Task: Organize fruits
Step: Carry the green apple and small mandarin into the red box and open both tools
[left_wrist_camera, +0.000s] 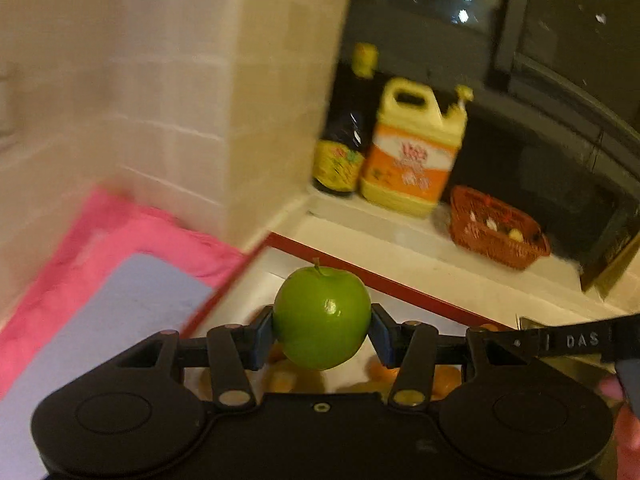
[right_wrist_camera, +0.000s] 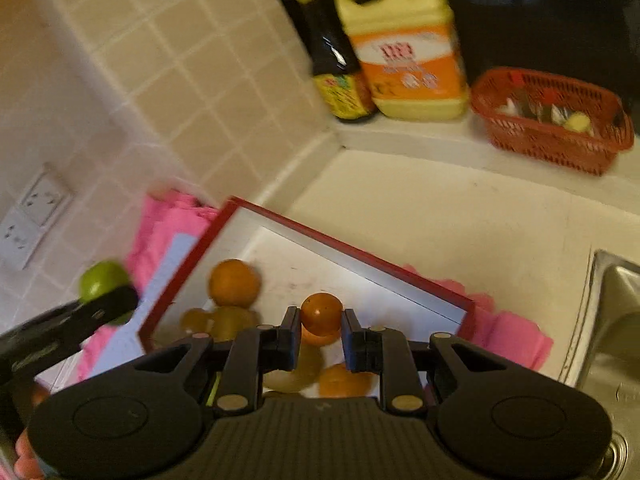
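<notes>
A tray holding oranges sits on the surface against a tiled wall; behind it, a bottle, jug and basket line a ledge, left to right.

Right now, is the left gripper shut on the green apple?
Yes: left gripper is shut, blue pads pressing both sides of the round green apple.

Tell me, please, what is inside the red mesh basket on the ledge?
The red basket holds a small yellowish item and some pale, dark-streaked bits beside it, too blurred to identify. Anything lower down is hidden by the basket's wall.
</notes>
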Tool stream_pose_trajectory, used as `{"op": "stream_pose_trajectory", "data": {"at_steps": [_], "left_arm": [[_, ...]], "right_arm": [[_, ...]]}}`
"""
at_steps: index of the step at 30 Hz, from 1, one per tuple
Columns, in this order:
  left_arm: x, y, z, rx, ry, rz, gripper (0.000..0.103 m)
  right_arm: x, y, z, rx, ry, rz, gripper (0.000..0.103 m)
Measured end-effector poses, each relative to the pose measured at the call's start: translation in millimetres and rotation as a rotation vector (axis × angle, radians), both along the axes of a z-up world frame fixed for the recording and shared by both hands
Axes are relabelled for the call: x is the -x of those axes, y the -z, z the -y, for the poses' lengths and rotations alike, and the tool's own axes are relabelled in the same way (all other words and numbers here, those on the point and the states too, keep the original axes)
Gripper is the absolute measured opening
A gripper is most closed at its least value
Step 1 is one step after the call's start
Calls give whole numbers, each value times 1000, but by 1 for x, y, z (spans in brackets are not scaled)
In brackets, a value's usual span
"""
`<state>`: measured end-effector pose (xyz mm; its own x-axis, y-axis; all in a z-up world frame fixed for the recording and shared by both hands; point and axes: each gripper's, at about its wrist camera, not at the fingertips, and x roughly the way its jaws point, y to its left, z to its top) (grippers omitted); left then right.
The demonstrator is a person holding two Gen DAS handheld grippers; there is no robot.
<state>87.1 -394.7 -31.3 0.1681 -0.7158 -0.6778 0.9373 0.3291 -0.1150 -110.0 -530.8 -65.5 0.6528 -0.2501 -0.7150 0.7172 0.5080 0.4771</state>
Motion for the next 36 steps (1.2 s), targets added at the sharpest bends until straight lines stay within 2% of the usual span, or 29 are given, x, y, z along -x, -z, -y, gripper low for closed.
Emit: {"op": "stream_pose_trajectory", "data": {"at_steps": [3,7,11,16,18,28,30,36], "left_arm": [[-9,24,32,-53,19,-89,60],[-22,46,57,-82,19,-185,60],[-26,61,69,-112,17,-204,59],[-21,78,80,-156,41,-190,59],[-21,84,83,-169,42,-194,59],[-22,93,86,-193,42,-211,58],[-22,92,84,-185,48,-211,65],[-24,75,73,-159,30,-183,69]], "right_arm": [[-13,9,8,-4,-1,-31,23],[-38,16,9,71,-19,-154,23],[-51,30,12,14,-25,-159,23],[-65,33,3,103,-35,-264,23],[-66,37,6,105,-33,-282,23],[-60,50,16,56,-16,-277,23],[-59,51,18,43,-19,-267,23],[-47,48,23,-5,0,-209,26]]}}
